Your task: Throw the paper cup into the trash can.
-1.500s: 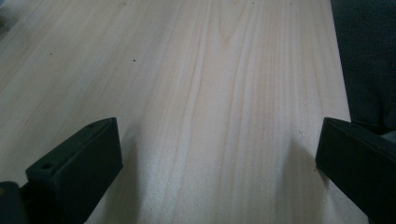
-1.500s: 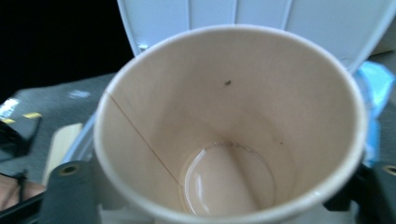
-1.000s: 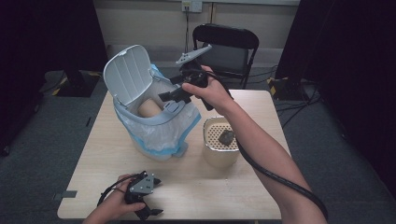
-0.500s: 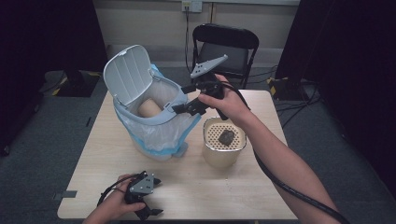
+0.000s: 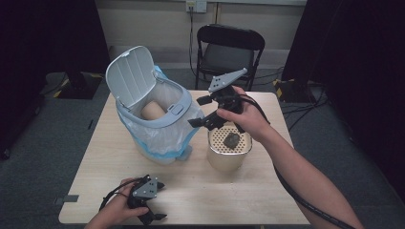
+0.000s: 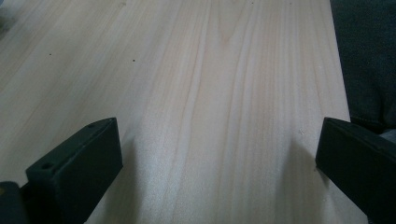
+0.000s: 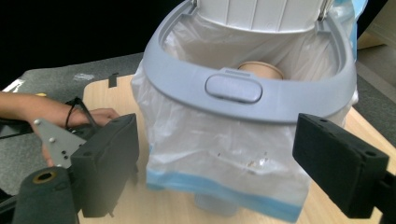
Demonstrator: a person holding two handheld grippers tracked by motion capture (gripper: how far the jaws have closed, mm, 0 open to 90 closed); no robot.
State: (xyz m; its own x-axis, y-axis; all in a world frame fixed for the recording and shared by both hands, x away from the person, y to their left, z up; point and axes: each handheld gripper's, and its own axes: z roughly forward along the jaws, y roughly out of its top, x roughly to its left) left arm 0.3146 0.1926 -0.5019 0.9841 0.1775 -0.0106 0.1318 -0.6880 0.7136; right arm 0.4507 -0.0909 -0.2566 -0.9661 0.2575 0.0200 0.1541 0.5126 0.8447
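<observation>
Your right gripper (image 5: 206,112), jaws spread and empty, hangs beside the bin (image 5: 157,125); the dark lump (image 5: 231,140) in the cup (image 5: 228,160) lies just below it.

We see a desk (image 6: 210,93) of pale wood with fine grain and a smooth, faintly sheeny finish. The bin (image 7: 247,100) has a smooth grey plastic rim and a ribbed lid (image 5: 130,76) of the same plastic, and its liner (image 7: 219,154) is thin, crinkled, translucent film with a blue edge. Inside stands a matt paper cup (image 7: 260,70). The perforated container (image 5: 229,155) looks like matt cream plastic. Our right gripper (image 7: 219,163) shows matt black pads, foam-like in texture, and the chair (image 5: 231,47) is black metal.
</observation>
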